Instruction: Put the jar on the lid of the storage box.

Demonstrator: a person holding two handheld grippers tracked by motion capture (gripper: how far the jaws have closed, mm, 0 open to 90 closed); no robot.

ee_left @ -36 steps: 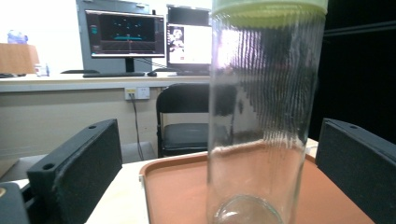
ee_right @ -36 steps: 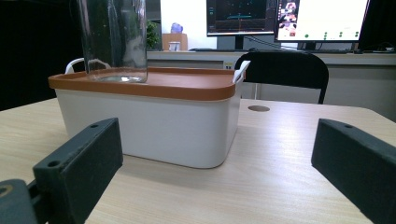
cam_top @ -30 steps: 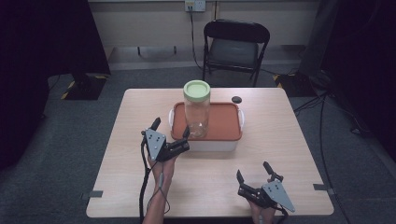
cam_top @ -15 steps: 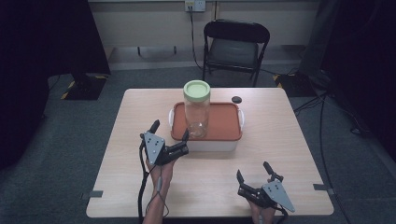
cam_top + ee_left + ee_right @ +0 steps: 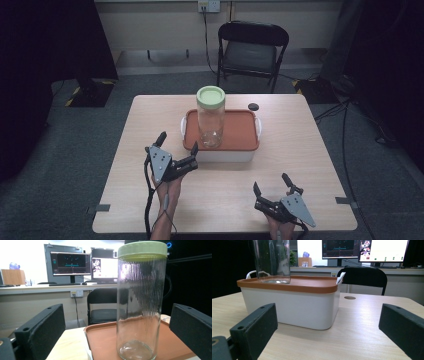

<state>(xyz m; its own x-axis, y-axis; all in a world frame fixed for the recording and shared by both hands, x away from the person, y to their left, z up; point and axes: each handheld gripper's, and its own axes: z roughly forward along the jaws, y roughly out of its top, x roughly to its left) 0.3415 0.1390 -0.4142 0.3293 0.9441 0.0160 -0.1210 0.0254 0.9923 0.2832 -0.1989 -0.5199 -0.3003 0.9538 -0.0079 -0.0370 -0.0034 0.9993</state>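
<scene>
In the high view, a tall clear glass jar with a pale green lid (image 5: 210,117) stands upright at frame centre on the orange lid of a white rectangular box (image 5: 235,145). The left gripper (image 5: 177,152) sits just left of the box, jaws wide and empty; the right gripper (image 5: 272,187), lower right, is also spread wide. In the left gripper view the jar (image 5: 141,300) rises right of centre, between the parted jaws. In the right gripper view the box (image 5: 289,302) fills the left half, the jar's base (image 5: 272,261) at upper left.

No text, label, brand or number can be read anywhere; the monitors (image 5: 71,263) at the upper left of the left gripper view are too blurred.
</scene>
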